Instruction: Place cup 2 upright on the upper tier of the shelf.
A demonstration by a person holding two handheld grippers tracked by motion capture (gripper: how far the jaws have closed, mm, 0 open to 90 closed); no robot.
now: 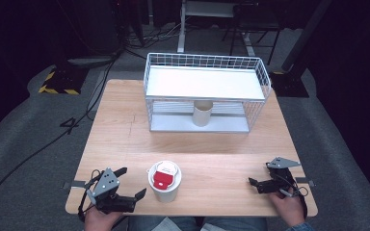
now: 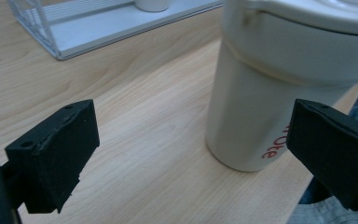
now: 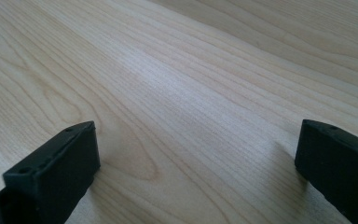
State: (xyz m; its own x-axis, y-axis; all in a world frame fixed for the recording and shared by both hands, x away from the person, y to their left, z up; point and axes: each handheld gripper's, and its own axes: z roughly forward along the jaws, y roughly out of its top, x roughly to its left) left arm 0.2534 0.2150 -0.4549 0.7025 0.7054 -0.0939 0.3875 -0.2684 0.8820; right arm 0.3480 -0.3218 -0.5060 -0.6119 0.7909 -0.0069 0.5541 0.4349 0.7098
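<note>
Beside the white cup, on its left as the person sits, the left gripper rests low on the table with its jaws spread wide and nothing between them. Seen through the left gripper view, the left gripper looks past the cup, which stands close ahead and off toward the right-hand jaw, not yet between the two. The cup stands upright near the front edge of the table, its long axis vertical, closed by a white lid with a red tab on top.

Farther from the cup, out to its right, the right gripper lies on the table with its jaws also parted and empty; the right gripper view has bare wood ahead of the right gripper. Behind the cup, toward the far edge, a white wire rack holds a second, plain cup on its lower shelf.

Judging by this layout, the left gripper is clearly the nearer one, and a short sideways reach to its right would bring the cup's wall between its jaws.
</note>
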